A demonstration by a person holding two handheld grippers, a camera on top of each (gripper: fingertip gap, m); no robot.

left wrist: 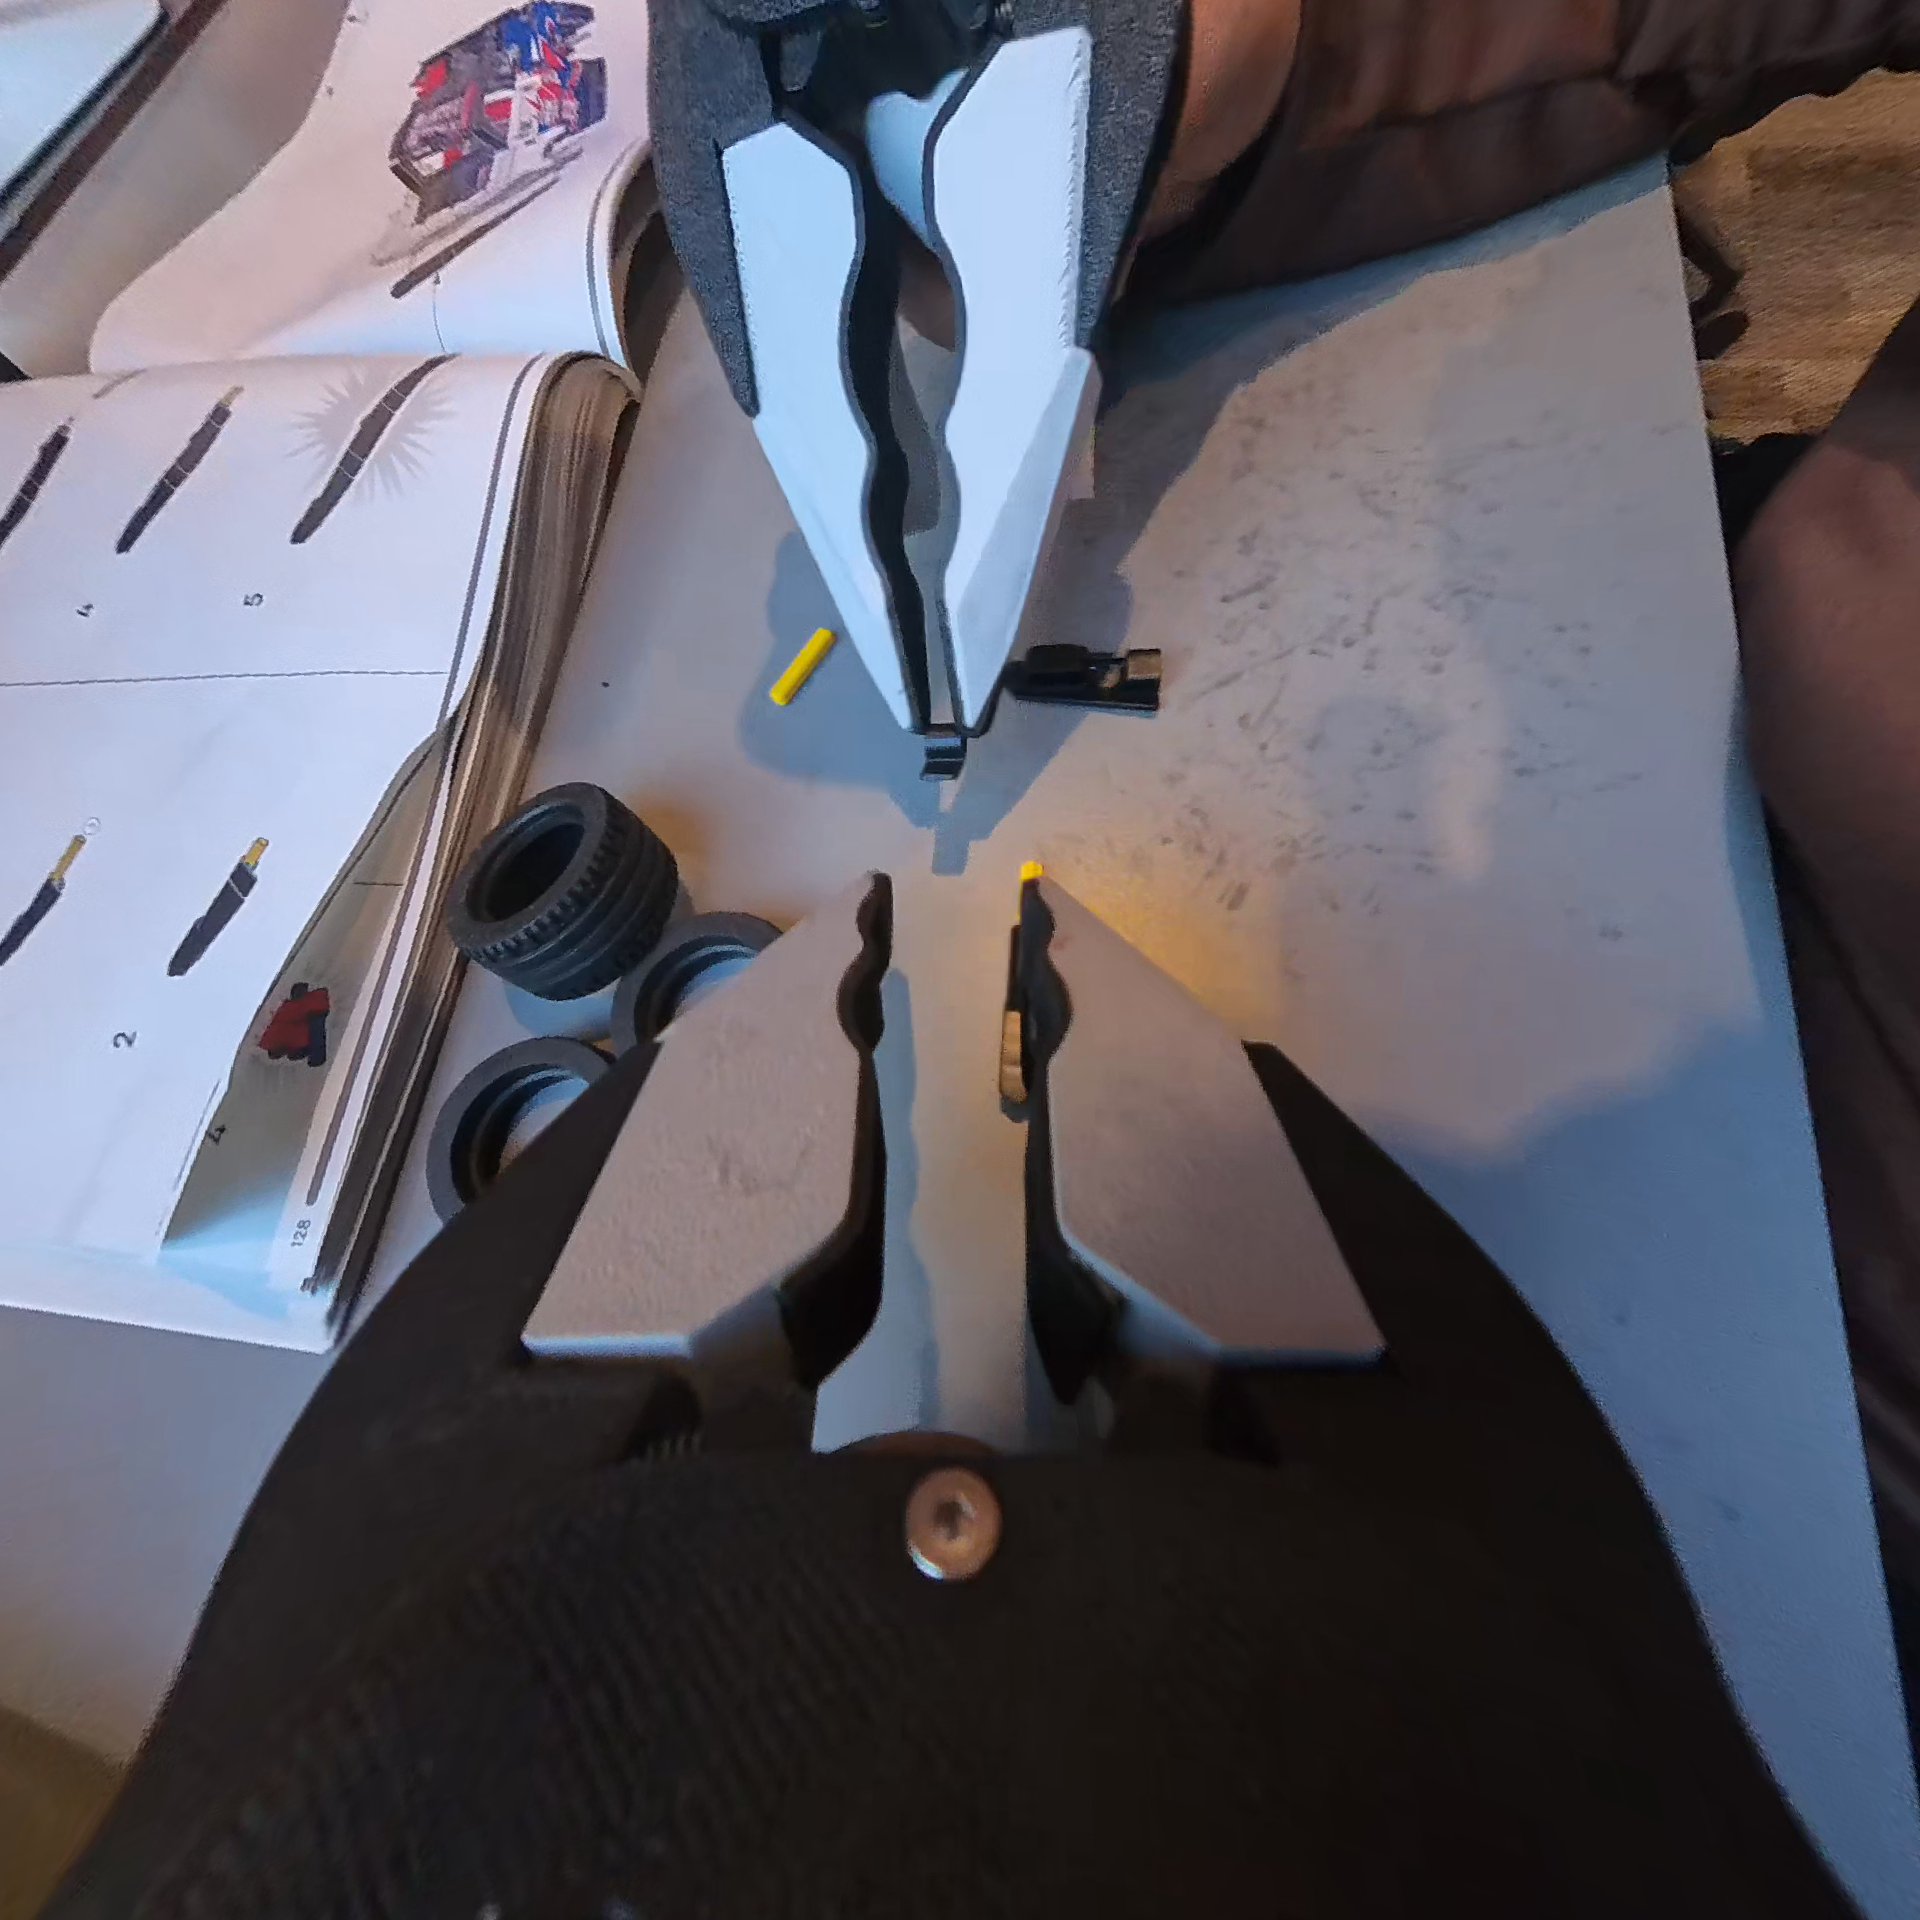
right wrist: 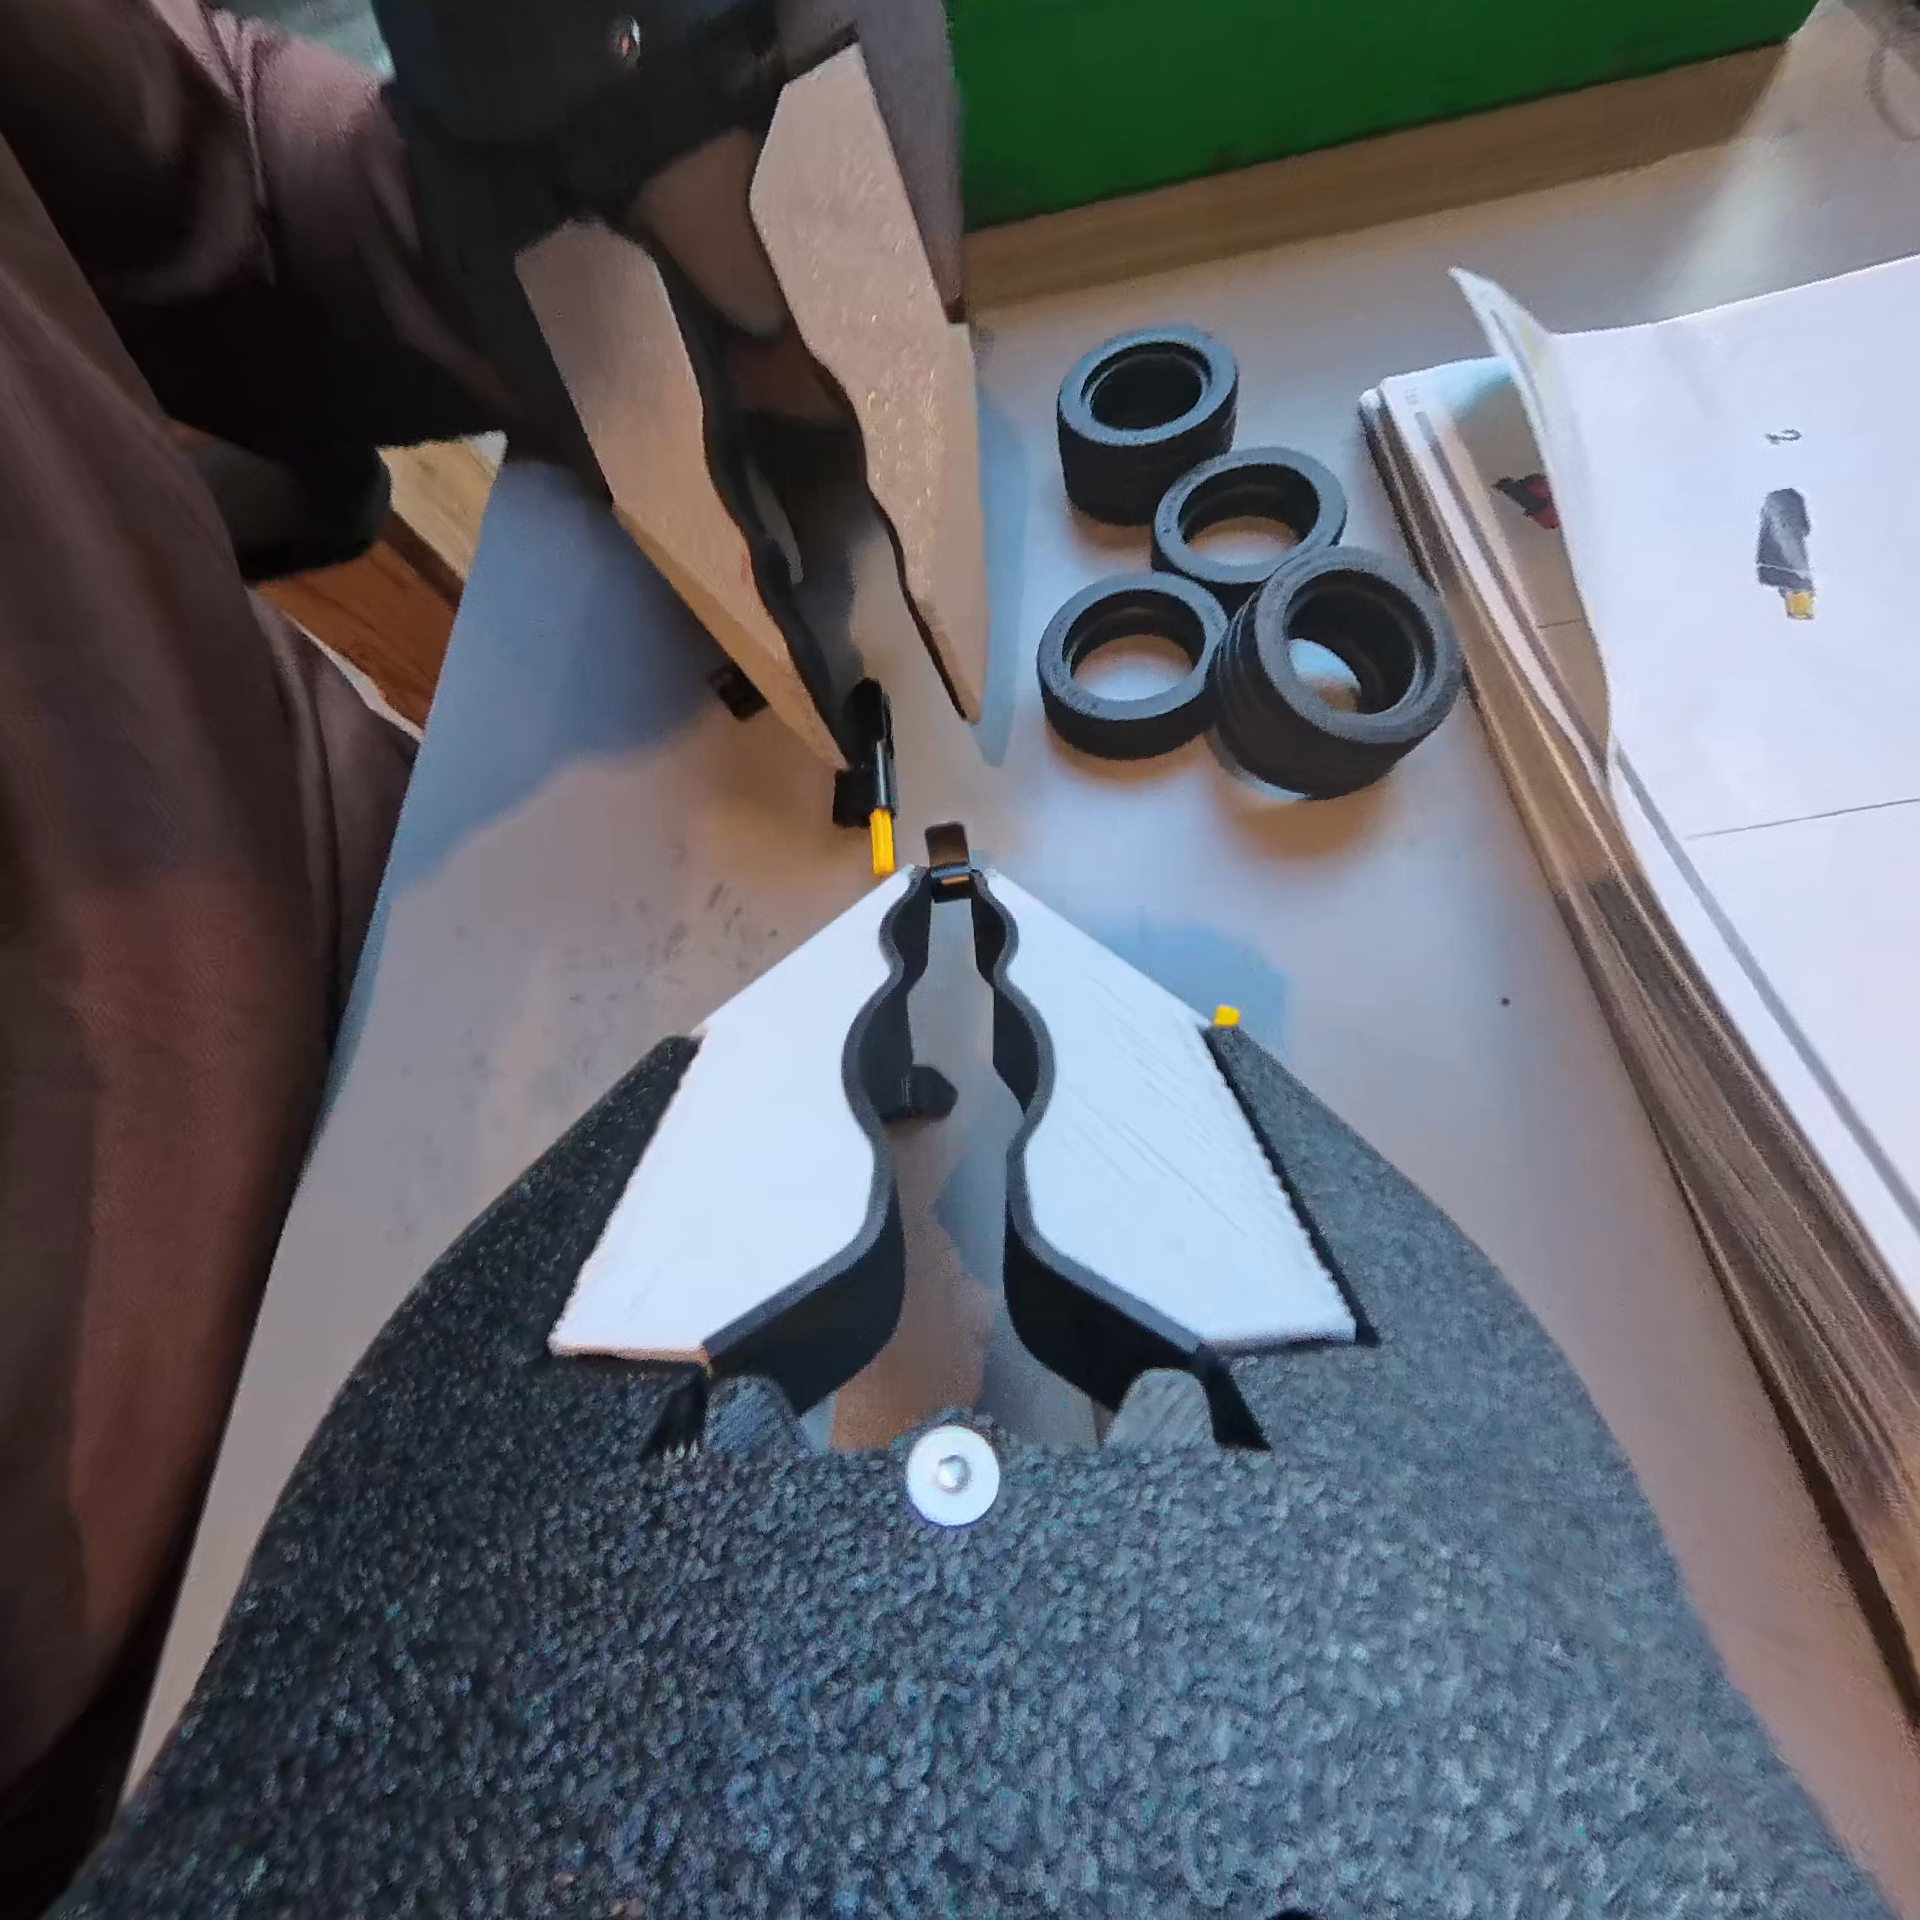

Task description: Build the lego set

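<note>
Jaws: right gripper [right wrist: 948, 873] pinches a black piece [right wrist: 945, 844], left gripper [left wrist: 956, 883] parted, tabletop [left wrist: 1403, 644] clear between

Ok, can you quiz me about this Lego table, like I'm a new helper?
1. Count: how many black tyres lie on the table?
2. True or false: the right gripper pinches a small black piece at its tips.
3. Pick one: the loose little rod lying on the table beside the right gripper is A) red, B) yellow, C) green.

Key: 1) four. 2) true. 3) B.
</note>
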